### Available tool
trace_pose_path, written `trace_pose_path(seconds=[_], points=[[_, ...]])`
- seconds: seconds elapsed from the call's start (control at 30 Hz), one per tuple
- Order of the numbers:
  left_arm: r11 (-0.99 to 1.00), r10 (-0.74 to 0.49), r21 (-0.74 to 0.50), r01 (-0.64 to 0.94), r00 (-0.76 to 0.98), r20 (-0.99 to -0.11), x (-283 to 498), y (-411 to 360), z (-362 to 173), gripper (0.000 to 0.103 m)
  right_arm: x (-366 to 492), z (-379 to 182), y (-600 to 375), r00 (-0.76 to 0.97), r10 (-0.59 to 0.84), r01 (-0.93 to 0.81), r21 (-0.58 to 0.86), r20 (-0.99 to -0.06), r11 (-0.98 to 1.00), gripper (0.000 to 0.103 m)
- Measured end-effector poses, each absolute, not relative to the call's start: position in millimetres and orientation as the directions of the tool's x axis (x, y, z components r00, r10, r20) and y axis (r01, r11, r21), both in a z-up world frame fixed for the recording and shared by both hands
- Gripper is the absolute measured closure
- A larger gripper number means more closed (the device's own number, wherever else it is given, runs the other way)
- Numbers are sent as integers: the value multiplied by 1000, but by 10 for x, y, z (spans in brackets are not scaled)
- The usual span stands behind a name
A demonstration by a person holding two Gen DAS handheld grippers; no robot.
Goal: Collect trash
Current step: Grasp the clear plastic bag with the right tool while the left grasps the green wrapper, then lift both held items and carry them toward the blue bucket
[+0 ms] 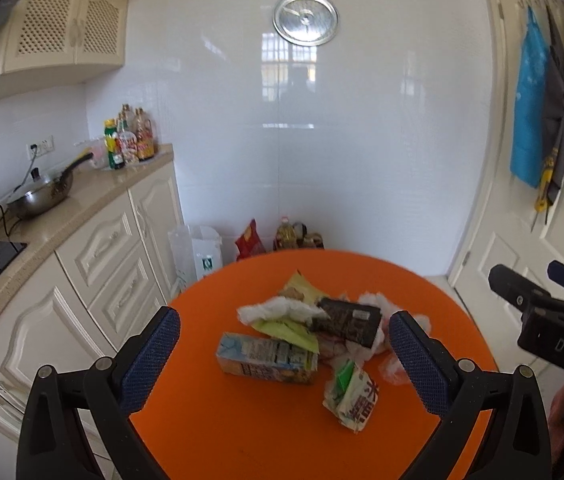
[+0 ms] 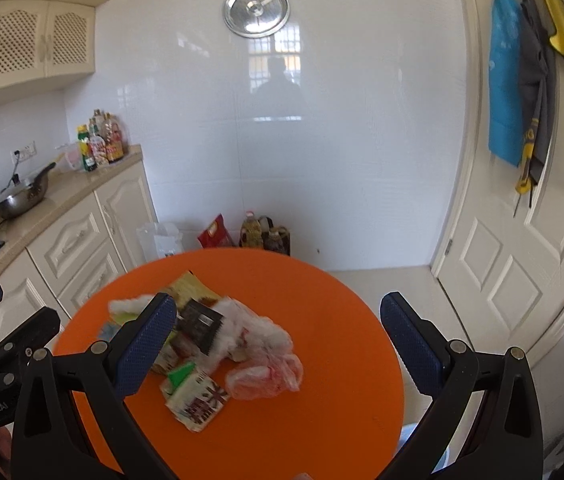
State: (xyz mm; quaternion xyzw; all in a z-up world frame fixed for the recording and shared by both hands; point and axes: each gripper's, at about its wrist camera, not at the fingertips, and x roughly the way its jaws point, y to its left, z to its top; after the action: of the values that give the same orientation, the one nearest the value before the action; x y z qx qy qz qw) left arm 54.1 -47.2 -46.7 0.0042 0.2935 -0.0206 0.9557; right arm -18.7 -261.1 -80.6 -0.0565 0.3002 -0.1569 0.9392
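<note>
A pile of trash lies on a round orange table [image 1: 266, 432]: a drink carton [image 1: 267, 358], a crumpled white-green wrapper [image 1: 352, 398], a black packet [image 1: 348, 320], white tissue [image 1: 278, 308] and a clear plastic bag [image 2: 268, 376]. My left gripper [image 1: 284, 354] is open and empty, held above the table with the pile between its fingers in view. My right gripper [image 2: 278, 344] is open and empty above the table's right half; the pile lies by its left finger [image 2: 146, 344]. The right gripper's body shows at the right edge of the left wrist view [image 1: 550, 316].
A kitchen counter [image 1: 62, 208] with a wok [image 1: 42, 196] and bottles [image 1: 130, 140] runs along the left. Bags and bottles [image 1: 282, 236] stand on the floor behind the table. A white door [image 2: 522, 240] with hanging cloths is at the right.
</note>
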Motion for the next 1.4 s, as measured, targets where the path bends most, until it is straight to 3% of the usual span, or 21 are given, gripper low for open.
trace_pose_path(seconds=[0.43, 0.7, 0.77, 0.9, 0.97, 1.07, 1.13, 1.4], points=[[995, -51, 15, 94, 658, -751, 1333, -793, -1443, 1, 148, -1691, -3259, 606, -291, 246, -173, -740, 954, 5], [992, -75, 1, 127, 598, -798, 1897, -978, -2027, 3, 477, -2073, -3269, 538, -222, 175, -150, -813, 973, 8], [991, -87, -11, 133, 582, -808, 2040, -1011, -2167, 12, 589, -2172, -3270, 521, -217, 157, -158, -826, 975, 11], [985, -152, -82, 151, 549, -822, 2270, -1049, -2385, 20, 829, -2371, -3338, 486, -220, 144, -171, -846, 975, 16], [977, -200, -124, 174, 536, -820, 2330, -1071, -2447, 37, 929, -2452, -3371, 477, -205, 130, -162, -855, 978, 19], [969, -231, -143, 200, 534, -813, 2376, -1145, -2528, 46, 1004, -2522, -3388, 477, -166, 98, -135, -863, 986, 45], [965, -247, -154, 213, 535, -808, 2420, -1176, -2593, 49, 1013, -2552, -3398, 481, -150, 95, -119, -864, 988, 53], [950, -298, -187, 249, 549, -781, 2503, -1190, -2783, 68, 638, -2390, -3651, 515, -128, 184, -37, -848, 982, 56]])
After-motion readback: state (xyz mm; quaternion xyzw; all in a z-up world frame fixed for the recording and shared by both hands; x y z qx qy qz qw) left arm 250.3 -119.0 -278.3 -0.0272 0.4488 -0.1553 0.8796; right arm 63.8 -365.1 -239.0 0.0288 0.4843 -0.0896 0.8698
